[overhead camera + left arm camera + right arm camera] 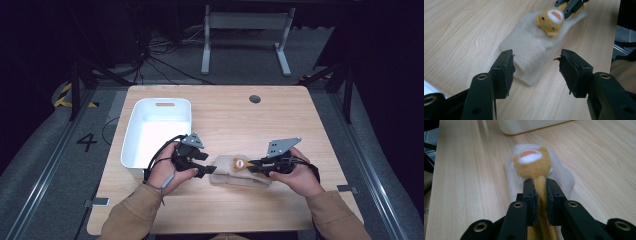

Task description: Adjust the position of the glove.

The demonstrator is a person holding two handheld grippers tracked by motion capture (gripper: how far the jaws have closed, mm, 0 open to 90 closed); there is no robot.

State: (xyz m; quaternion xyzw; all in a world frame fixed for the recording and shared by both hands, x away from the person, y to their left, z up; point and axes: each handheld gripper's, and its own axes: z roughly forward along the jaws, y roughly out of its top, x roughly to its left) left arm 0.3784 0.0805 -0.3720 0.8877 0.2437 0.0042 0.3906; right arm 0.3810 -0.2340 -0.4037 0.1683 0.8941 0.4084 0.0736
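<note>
right gripper (540,192) clamped on toy (534,165) | left gripper (536,71) wide by sock (529,50) | bin (150,107) empty, nothing stowed yet

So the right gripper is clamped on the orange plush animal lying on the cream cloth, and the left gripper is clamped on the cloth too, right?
Not quite. The left gripper is open, its jaws standing apart on either side of the cream cloth, as the left gripper view shows. The right gripper is indeed clamped on the orange plush animal.

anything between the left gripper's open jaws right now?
Yes: the near end of the cream plush pouch lies between the open jaws of the left gripper, on bare table, per the left gripper view.
</note>
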